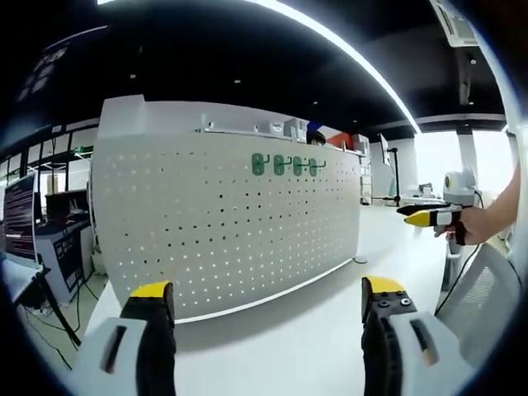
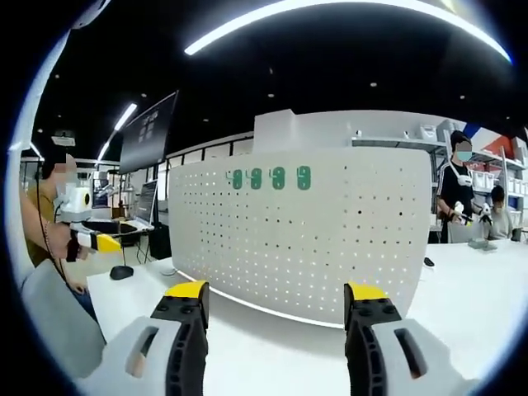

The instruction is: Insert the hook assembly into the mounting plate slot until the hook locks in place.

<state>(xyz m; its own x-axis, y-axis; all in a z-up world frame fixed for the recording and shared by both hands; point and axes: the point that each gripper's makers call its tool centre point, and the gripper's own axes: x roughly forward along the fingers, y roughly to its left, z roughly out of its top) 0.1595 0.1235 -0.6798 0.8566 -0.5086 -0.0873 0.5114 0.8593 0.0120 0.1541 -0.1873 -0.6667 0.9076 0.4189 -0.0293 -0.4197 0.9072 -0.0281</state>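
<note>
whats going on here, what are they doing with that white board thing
A person holds a hand-held gripper in each hand, both aimed at a white pegboard standing upright on a white table. The left hand-held gripper and the right hand-held gripper are both open and hold nothing. Four green hooks already hang in a row near the board's top edge. Neither gripper touches the board or the hooks yet.

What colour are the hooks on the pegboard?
Green; the hooks on the white pegboard show best in the left gripper view.
</note>
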